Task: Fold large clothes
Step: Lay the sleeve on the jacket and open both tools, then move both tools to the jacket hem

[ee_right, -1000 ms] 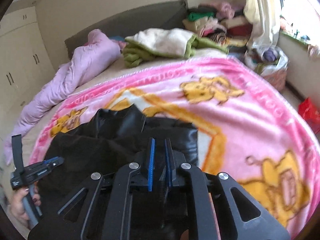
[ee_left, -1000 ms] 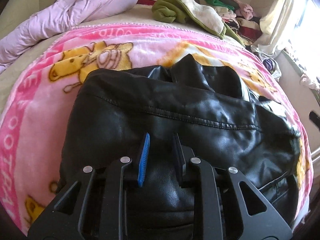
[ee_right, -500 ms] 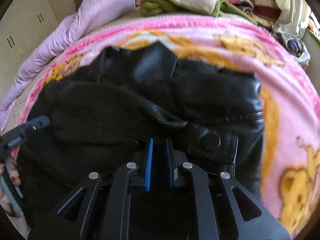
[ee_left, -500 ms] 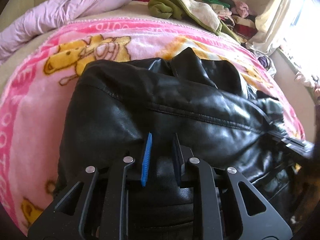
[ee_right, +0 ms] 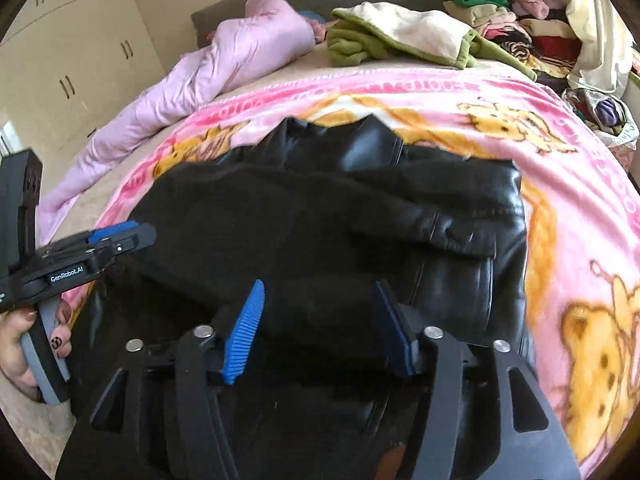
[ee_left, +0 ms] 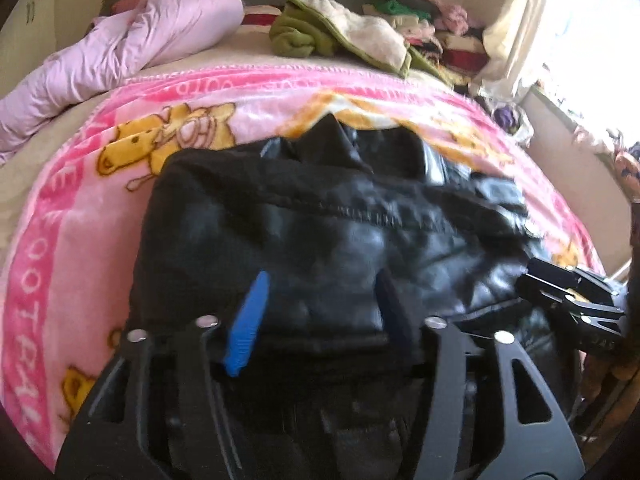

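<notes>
Black leather jacket (ee_left: pixel 320 220) folded on pink blanket (ee_left: pixel 72 216), untouched.

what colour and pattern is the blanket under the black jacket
Pink blanket with yellow cartoon bears and pink lettering on its border, under the jacket; clearest in the right wrist view.

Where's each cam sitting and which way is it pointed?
Left wrist: on the left hand-held gripper, angled down across the black leather jacket toward the headboard; right hand-held gripper at its right edge.
Right wrist: on the right hand-held gripper, same heading; left hand-held gripper and the hand at left.
Shared: jacket, pink blanket, lilac duvet; both grippers' jaws just opened.
</notes>
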Tool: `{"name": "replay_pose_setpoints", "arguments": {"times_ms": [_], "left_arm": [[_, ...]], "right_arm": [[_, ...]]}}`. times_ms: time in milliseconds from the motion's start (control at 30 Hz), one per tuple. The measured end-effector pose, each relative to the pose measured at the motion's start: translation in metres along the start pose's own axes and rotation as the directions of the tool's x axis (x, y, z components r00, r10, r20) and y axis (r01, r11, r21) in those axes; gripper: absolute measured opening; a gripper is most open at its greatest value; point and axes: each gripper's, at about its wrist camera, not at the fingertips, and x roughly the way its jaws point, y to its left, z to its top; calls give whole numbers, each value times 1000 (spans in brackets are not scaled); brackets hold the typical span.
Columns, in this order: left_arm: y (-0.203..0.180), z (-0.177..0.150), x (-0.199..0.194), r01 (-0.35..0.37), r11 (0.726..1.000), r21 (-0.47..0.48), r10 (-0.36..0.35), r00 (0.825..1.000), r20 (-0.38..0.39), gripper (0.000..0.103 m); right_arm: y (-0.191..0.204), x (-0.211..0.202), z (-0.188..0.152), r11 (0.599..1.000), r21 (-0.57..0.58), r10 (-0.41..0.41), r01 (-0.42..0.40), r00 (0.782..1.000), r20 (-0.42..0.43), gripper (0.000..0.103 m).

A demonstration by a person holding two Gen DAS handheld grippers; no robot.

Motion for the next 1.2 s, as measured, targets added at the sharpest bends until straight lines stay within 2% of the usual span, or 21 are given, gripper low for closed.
{"name": "replay_pose_setpoints", "arguments": {"times_ms": [67, 200, 367, 467, 533, 567, 667, 800, 1200], "left_arm": [[-3, -5, 8, -14, 1000, 12, 14, 999, -28, 54], [1, -13, 27, -24, 1000, 14, 25, 997, -76, 54], [2, -15, 21, -14, 1000, 6, 14, 998, -57, 56], [-2, -14, 10, -3, 1000, 3, 3, 999, -44, 68], [-5, -14, -1, 0, 1000, 6, 0, 1000, -22, 74], [-7, -14, -6, 0, 1000, 9, 0, 1000, -15, 76], [-11, -21, -26, -17, 999, 30, 17, 1000, 26, 94], [-12, -31, -47, -56, 998, 37, 54, 997, 59, 94], [3, -61, -107, -63, 998, 2, 62, 992, 114, 94]], "right_arm": [[0, 2, -7, 999, -13, -32, 32, 999, -21, 59], [-8, 14, -16, 999, 18, -32, 34, 997, -73, 59], [-17, 18, -18, 998, 66, -1, 5, 998, -65, 59], [-18, 0, -17, 996, 85, 33, -31, 999, -19, 66], [-20, -16, -18, 993, 108, 55, -56, 998, 13, 79], [-20, -22, -18, 992, 111, 56, -59, 998, 26, 81], [-23, -44, -21, 992, 117, 44, -51, 997, 63, 90], [-24, -69, -27, 991, 122, 35, -47, 995, 98, 95], [-15, -140, -63, 996, 77, 31, -45, 985, 169, 96]]}}
